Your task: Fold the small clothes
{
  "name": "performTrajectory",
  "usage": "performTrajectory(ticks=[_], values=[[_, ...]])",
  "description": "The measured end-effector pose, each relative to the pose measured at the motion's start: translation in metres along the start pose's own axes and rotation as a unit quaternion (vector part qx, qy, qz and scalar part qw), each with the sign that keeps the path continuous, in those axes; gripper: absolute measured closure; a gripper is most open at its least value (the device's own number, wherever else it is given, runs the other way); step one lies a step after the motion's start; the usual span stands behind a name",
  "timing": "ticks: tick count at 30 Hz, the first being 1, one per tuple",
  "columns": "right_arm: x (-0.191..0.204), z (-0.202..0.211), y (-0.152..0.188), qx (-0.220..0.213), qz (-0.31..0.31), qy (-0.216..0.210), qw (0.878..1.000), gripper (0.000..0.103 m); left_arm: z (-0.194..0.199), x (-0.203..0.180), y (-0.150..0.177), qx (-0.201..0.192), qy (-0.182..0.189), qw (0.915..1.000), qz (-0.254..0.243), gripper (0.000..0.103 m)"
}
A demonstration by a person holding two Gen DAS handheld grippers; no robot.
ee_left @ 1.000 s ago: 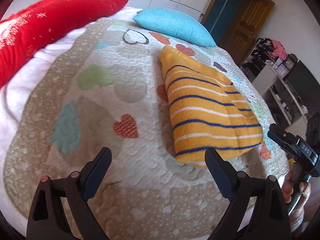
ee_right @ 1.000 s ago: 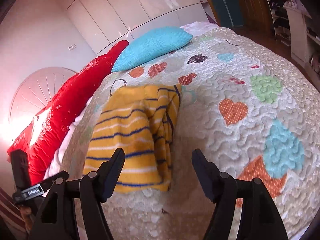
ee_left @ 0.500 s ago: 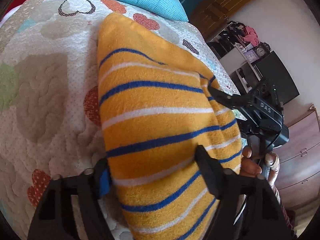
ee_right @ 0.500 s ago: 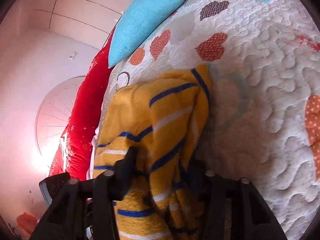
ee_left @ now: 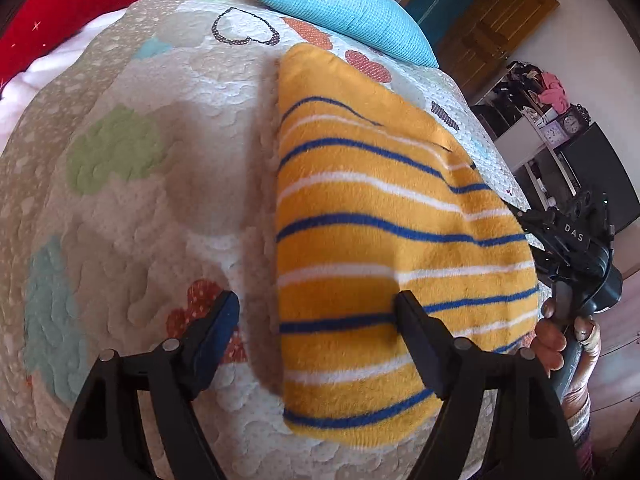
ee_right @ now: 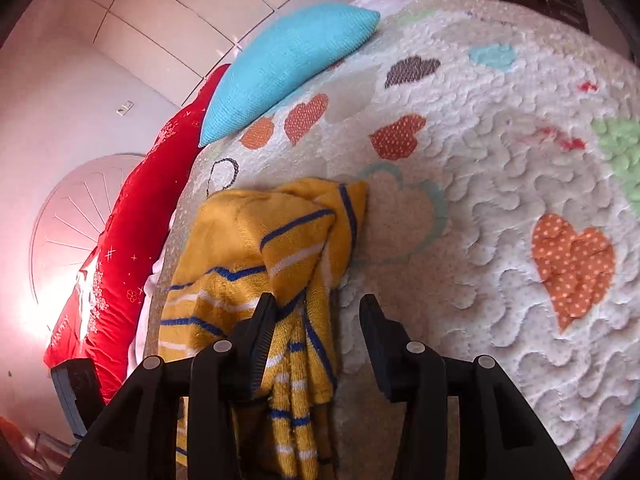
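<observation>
A yellow fleece garment (ee_left: 380, 208) with blue and white stripes lies folded on the quilted heart-pattern bedspread (ee_left: 160, 200). My left gripper (ee_left: 316, 328) straddles the garment's near left edge. Its jaws are opening: the right finger (ee_left: 416, 336) rests on the fleece and the left finger (ee_left: 212, 332) stands over bare quilt. In the right wrist view the garment's bunched side (ee_right: 240, 248) sits between the jaws of my right gripper (ee_right: 318, 332). The left finger (ee_right: 260, 332) touches the cloth, and quilt shows between the cloth and the right finger (ee_right: 376, 340).
A turquoise pillow (ee_left: 344, 8) and a long red cushion (ee_left: 80, 4) lie at the head of the bed. The bed's edge runs just right of the garment, where a hand (ee_left: 560, 340) holds the other tool's housing (ee_left: 572, 240). Shelves and a wooden door (ee_left: 500, 20) stand beyond.
Both grippers came down from above the bed onto the garment. The left jaws, snug around the fleece half a second ago, now stand wider and further left. A gap shows beside the right finger.
</observation>
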State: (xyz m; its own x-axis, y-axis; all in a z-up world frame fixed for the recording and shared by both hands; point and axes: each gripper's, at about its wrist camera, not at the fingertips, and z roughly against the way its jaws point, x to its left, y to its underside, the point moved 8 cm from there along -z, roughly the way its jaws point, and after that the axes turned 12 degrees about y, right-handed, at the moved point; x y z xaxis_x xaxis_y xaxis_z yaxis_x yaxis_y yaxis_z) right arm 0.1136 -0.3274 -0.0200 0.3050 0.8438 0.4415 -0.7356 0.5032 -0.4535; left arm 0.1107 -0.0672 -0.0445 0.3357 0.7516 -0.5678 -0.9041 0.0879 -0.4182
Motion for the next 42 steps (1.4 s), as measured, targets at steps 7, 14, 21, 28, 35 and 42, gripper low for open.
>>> performTrajectory(ticks=[7, 14, 21, 28, 35, 42], values=[[0.067, 0.059, 0.026, -0.045, 0.097, -0.047, 0.993, 0.055, 0.040, 0.004, 0.029, -0.044, -0.040, 0.9982, -0.005, 0.024], [0.062, 0.005, 0.087, 0.053, 0.039, -0.077, 0.995, 0.055, 0.103, -0.010, 0.054, -0.126, -0.116, 0.9847, -0.033, 0.022], [0.054, 0.044, 0.121, 0.031, 0.069, -0.039, 0.996, 0.054, 0.172, -0.013, 0.074, -0.225, -0.150, 0.9595, -0.078, 0.001], [0.126, 0.048, 0.109, -0.024, 0.169, -0.019, 0.985, 0.051, 0.201, -0.001, 0.081, -0.272, -0.190, 0.9415, -0.056, 0.001], [0.177, -0.009, 0.167, 0.003, 0.252, -0.014, 0.968, 0.044, 0.237, 0.003, 0.085, -0.317, -0.289, 0.9001, -0.073, 0.000], [0.162, 0.029, 0.194, 0.029, 0.257, -0.042, 0.965, 0.039, 0.265, -0.002, 0.090, -0.366, -0.285, 0.8831, -0.070, 0.000]])
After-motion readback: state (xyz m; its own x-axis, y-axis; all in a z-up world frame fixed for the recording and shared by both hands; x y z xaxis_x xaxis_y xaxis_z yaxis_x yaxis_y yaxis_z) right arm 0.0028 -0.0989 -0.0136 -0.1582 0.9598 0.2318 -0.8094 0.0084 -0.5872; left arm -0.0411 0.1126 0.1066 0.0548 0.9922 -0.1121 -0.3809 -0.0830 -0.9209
